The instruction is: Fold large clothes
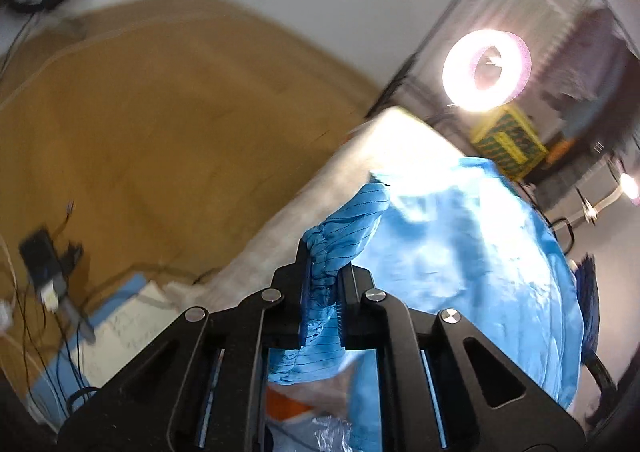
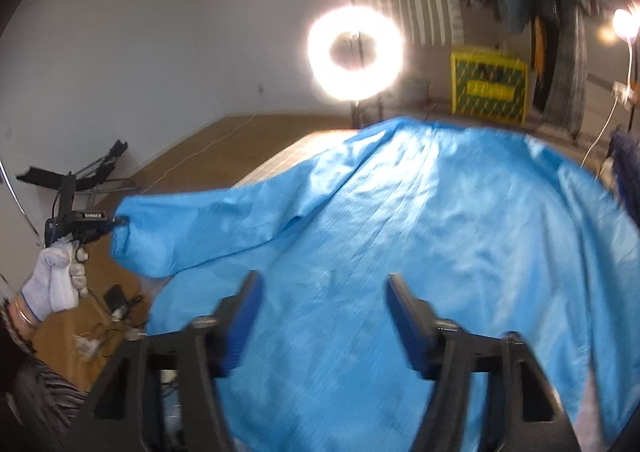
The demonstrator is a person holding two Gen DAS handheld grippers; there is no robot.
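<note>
A large light-blue garment (image 2: 440, 232) lies spread over the table (image 2: 288, 156). Its left sleeve (image 2: 192, 228) is lifted off to the side. In the right wrist view, a white-gloved hand (image 2: 56, 280) holds my left gripper (image 2: 114, 222) at the sleeve's end. In the left wrist view my left gripper (image 1: 324, 264) is shut on the gathered cuff (image 1: 320, 252), and the rest of the garment (image 1: 460, 252) hangs to the right. My right gripper (image 2: 322, 284) hovers over the garment's body with its jaws apart. Nothing is pinched between its blue pads (image 2: 244, 316).
A bright ring light (image 2: 354, 52) stands behind the table, with a yellow crate (image 2: 488, 88) and hanging clothes (image 2: 560, 12) further back. A black folding stand (image 2: 92, 172) rests by the left wall. Cables and small devices (image 1: 44, 264) lie on the brown floor (image 1: 160, 112).
</note>
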